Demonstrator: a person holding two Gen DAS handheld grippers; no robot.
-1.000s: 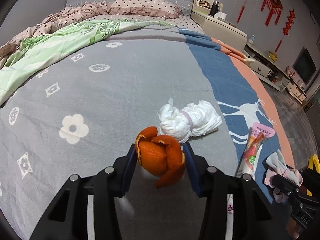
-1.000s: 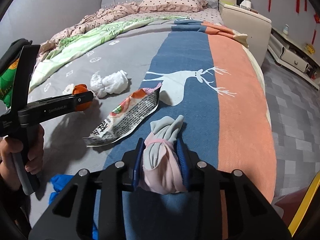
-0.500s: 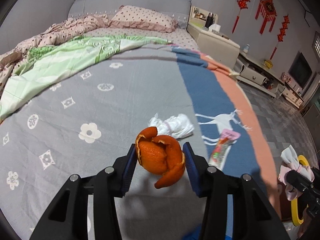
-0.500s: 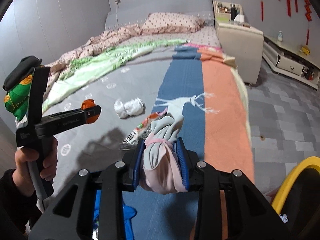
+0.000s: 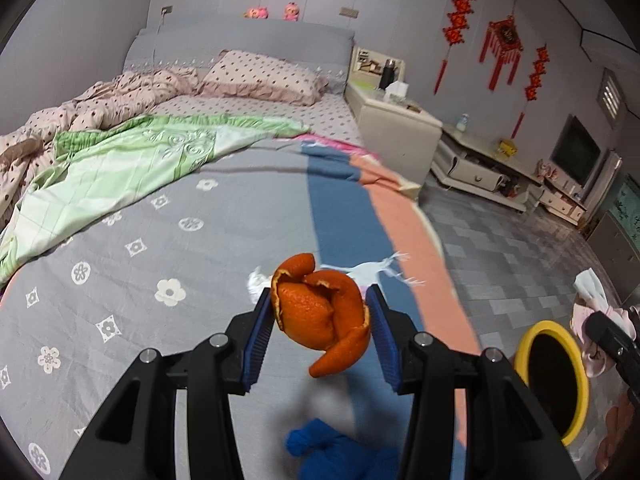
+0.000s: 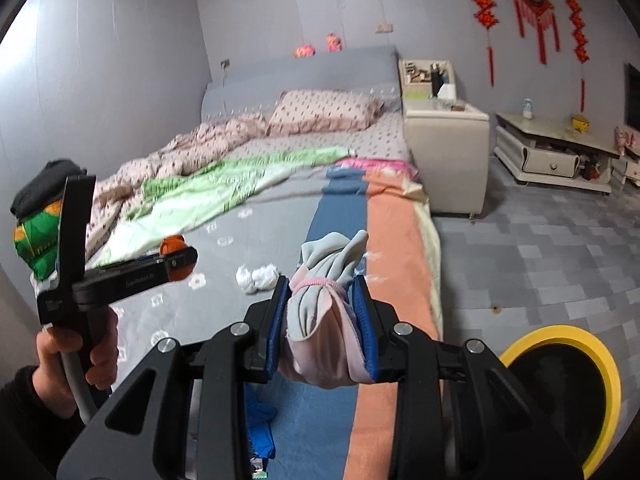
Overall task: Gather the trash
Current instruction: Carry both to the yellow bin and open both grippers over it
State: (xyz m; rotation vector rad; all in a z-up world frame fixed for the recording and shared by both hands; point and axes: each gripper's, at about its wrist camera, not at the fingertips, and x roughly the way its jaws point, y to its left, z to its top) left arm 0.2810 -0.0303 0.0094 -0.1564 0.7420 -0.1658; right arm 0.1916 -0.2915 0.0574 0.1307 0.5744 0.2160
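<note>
My left gripper (image 5: 320, 320) is shut on an orange peel (image 5: 320, 312) and holds it high above the bed. My right gripper (image 6: 322, 320) is shut on a rolled grey-and-pink sock bundle (image 6: 320, 320), also in the air; it shows at the right edge of the left wrist view (image 5: 592, 316). A yellow-rimmed black bin (image 6: 600, 364) stands on the floor at lower right, also in the left wrist view (image 5: 576, 396). A white crumpled tissue wad (image 6: 256, 276) lies on the bed. The left gripper with the peel shows in the right wrist view (image 6: 176, 260).
The bed (image 5: 120, 280) has a grey flowered cover with blue and orange stripes, a green quilt (image 5: 120, 168) and a pillow. A blue cloth (image 5: 332, 452) lies at the near edge. A nightstand (image 5: 396, 128) and a TV cabinet stand on the grey tiled floor (image 6: 540, 260).
Both grippers have risen and pulled back from the bed, each still holding its item. The yellow bin has come into view at lower right. The snack wrapper is no longer visible.
</note>
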